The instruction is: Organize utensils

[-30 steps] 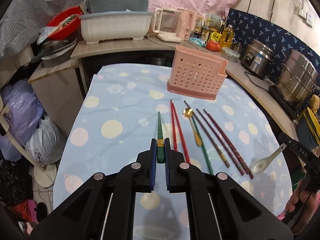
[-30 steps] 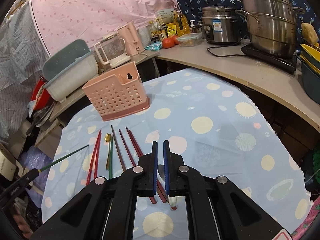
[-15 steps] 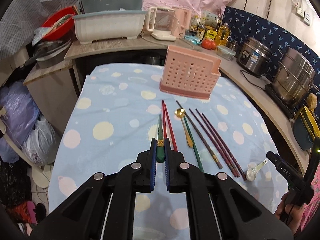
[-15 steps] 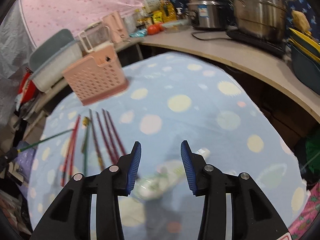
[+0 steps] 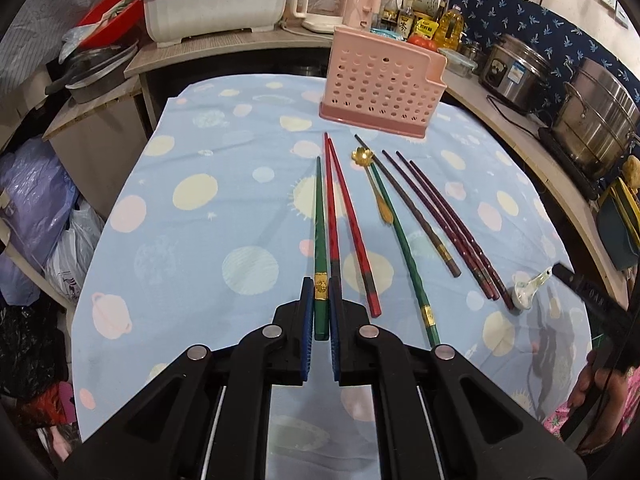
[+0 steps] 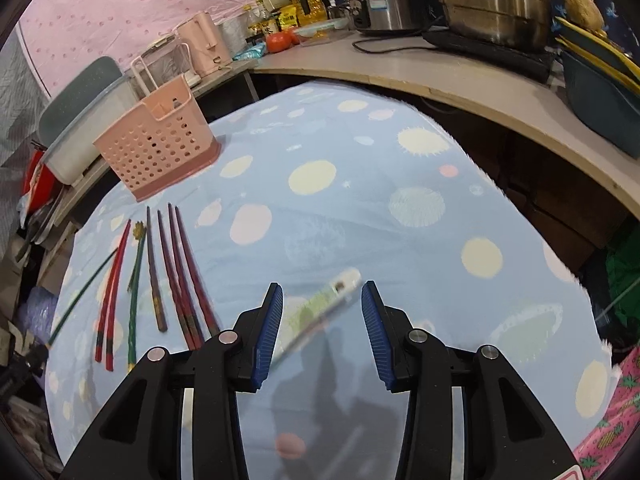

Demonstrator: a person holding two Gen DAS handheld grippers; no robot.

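Note:
My left gripper [image 5: 318,292] is shut on the thick end of a green chopstick [image 5: 319,216], which points away along the red pair [image 5: 340,208]. Beside them on the blue dotted cloth lie a second green chopstick [image 5: 400,236], a gold spoon [image 5: 362,156] and dark maroon chopsticks [image 5: 440,216]. The pink perforated basket [image 5: 384,84] stands upright beyond them. My right gripper [image 6: 322,296] hangs open low over a white ceramic spoon [image 6: 340,286], blurred, which lies on the cloth between the jaws without touching the pads.
A curved wooden counter [image 6: 460,80] wraps the table's far and right sides, carrying steel pots [image 6: 488,0], a rice cooker, bottles, kettles and a white tub [image 5: 216,8]. Plastic bags [image 5: 36,208] sit on the floor to the left. A hand shows at the lower right.
The right gripper went from shut to open and sank toward the white spoon. The left gripper lowered with the green chopstick, whose tip now lies beside the red pair.

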